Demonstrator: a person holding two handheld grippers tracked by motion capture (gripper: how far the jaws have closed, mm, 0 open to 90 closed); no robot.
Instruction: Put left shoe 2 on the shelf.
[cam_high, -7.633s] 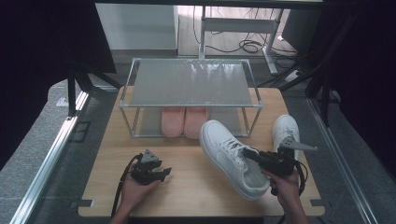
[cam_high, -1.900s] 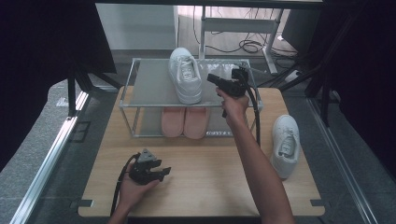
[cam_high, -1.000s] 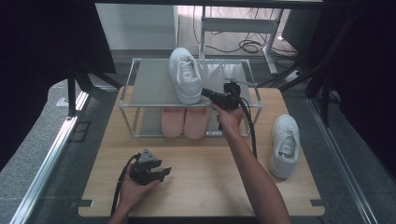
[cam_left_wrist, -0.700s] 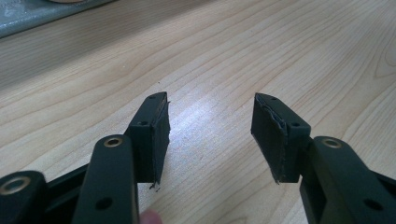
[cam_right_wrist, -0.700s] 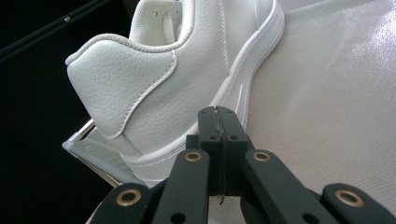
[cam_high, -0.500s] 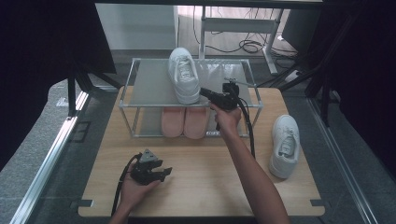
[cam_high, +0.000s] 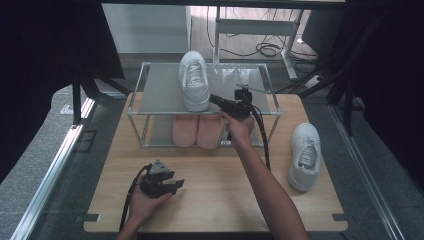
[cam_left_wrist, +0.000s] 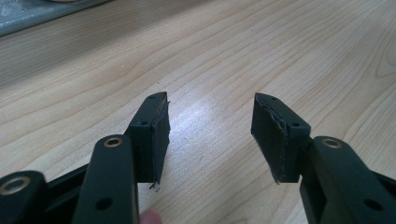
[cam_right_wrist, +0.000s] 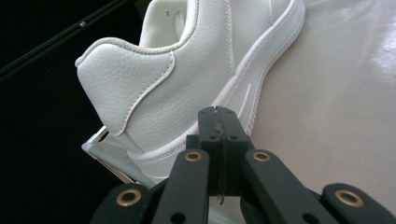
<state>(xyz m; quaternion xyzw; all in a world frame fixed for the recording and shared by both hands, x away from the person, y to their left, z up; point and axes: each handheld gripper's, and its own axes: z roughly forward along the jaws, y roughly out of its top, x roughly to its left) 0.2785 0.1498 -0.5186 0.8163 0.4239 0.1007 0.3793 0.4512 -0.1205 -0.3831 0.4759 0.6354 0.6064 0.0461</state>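
White sneaker (cam_right_wrist: 187, 93): grained matt leather; table (cam_left_wrist: 280, 56): smooth wood w/ sheen.

Likely lab, dark curtains (cam_high: 45, 60), floor cables (cam_high: 260, 47)

I can read no text, label, brand, number or sign in any view. The white sneaker (cam_high: 194, 85) on the rack's top shelf (cam_high: 165, 92) shows plain leather with stitching only, seen close in the right gripper view. The second sneaker (cam_high: 305, 155) on the worktop (cam_high: 215, 195) is too small for me to make out any marking.
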